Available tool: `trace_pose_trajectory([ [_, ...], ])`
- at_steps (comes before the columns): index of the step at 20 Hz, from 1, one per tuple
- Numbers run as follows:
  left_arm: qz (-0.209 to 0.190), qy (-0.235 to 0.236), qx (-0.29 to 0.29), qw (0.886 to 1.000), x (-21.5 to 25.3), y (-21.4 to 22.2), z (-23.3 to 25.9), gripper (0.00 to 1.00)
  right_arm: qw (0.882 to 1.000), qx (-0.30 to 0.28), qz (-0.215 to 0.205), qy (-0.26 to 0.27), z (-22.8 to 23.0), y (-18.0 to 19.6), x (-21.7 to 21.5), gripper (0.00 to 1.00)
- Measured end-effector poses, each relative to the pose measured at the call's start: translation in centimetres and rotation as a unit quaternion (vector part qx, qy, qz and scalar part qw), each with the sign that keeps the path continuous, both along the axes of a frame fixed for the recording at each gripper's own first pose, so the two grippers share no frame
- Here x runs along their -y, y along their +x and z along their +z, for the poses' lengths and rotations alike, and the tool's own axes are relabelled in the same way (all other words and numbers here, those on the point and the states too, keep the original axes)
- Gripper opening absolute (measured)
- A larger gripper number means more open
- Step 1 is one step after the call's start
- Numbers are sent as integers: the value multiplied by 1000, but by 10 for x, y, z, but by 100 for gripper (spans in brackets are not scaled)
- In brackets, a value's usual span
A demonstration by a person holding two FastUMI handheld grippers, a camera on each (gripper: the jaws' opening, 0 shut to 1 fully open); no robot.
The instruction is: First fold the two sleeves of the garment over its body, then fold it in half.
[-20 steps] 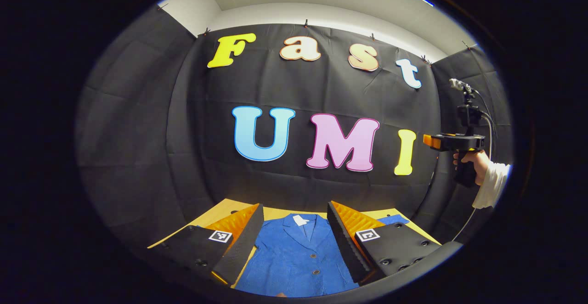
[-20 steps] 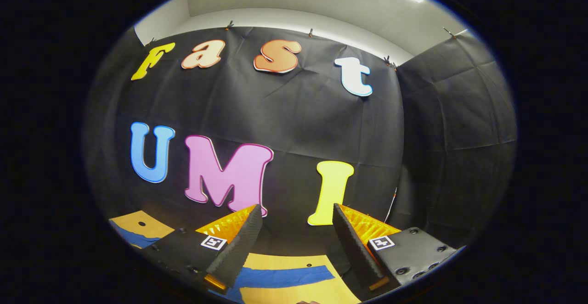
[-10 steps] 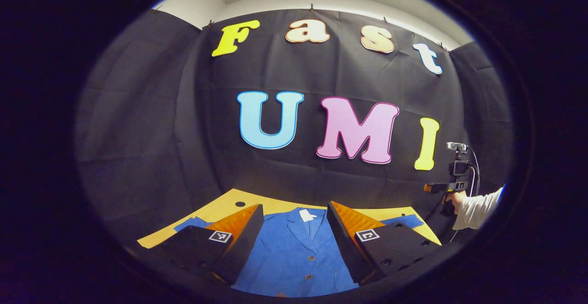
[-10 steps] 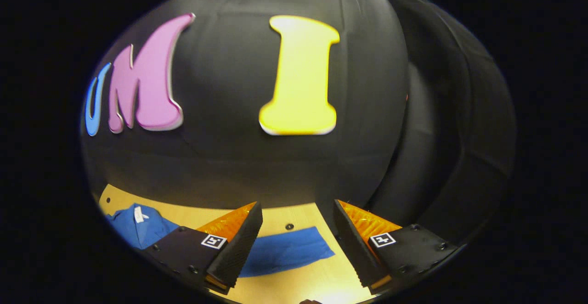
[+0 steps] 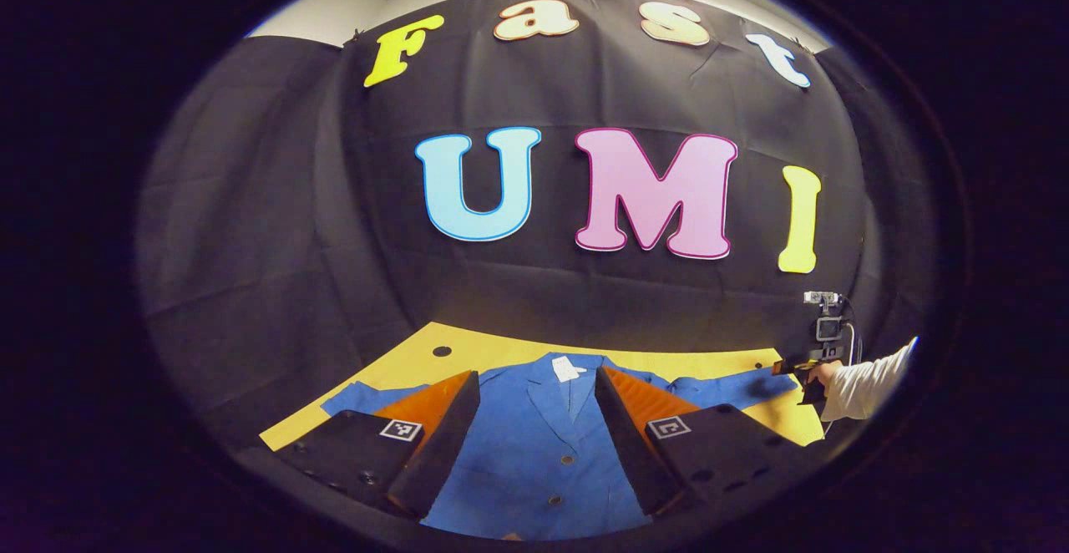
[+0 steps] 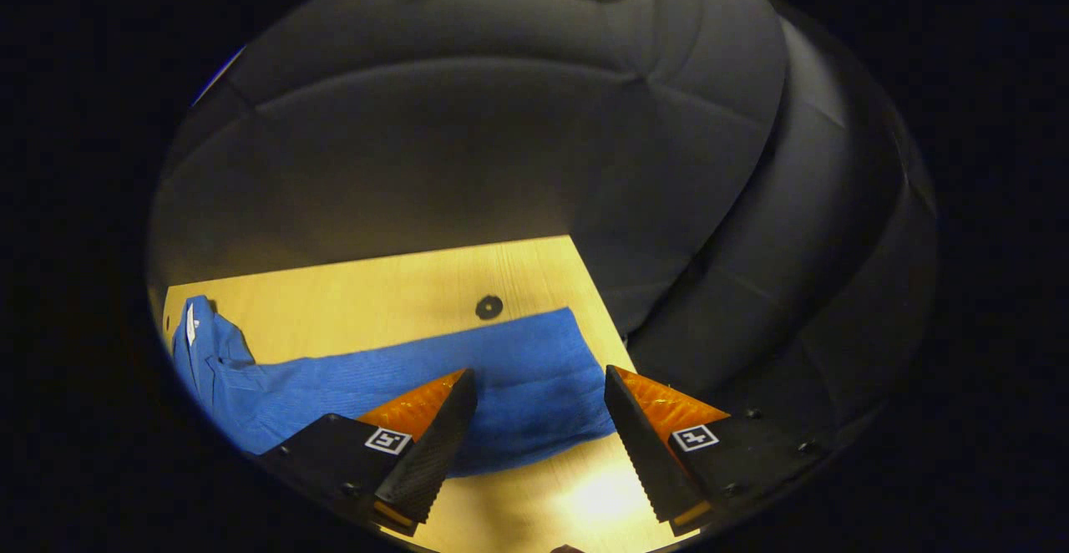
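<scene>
Garment (image 5: 534, 444) lies flat on table (image 5: 668, 365), sleeves spread.

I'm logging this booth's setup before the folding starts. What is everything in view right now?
jacket: one, blue, flat on the table, sleeves spread out
right sleeve: one, blue, outstretched between the right gripper's open fingers
neck label: one, white, at the collar
table: one, yellow wood, with dark holes
left gripper: one, open above the jacket front
right gripper: one, open over the sleeve end
person's hand: one, white-sleeved, holding the right gripper
</scene>
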State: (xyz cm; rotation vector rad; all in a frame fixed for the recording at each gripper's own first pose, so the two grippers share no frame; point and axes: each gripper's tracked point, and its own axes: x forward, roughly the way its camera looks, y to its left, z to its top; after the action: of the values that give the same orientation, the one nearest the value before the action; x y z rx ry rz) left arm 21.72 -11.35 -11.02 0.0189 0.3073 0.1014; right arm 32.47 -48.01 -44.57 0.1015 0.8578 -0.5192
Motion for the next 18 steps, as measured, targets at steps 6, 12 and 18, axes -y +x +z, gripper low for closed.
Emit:
trace_pose_trajectory([
  [6, -17, 9, -14, 1000, 17, 19, -9, 81, 999, 3, -20, 39, -22, -10, 6, 98],
  [12, -28, -4, -26, 999, 30, 24, -20, 81, 999, -2, -27, 45, -22, -14, 6, 70],
  [18, -26, 0, -28, 999, 22, 23, -21, 81, 999, -13, -7, 45, -25, -12, -7, 9],
])
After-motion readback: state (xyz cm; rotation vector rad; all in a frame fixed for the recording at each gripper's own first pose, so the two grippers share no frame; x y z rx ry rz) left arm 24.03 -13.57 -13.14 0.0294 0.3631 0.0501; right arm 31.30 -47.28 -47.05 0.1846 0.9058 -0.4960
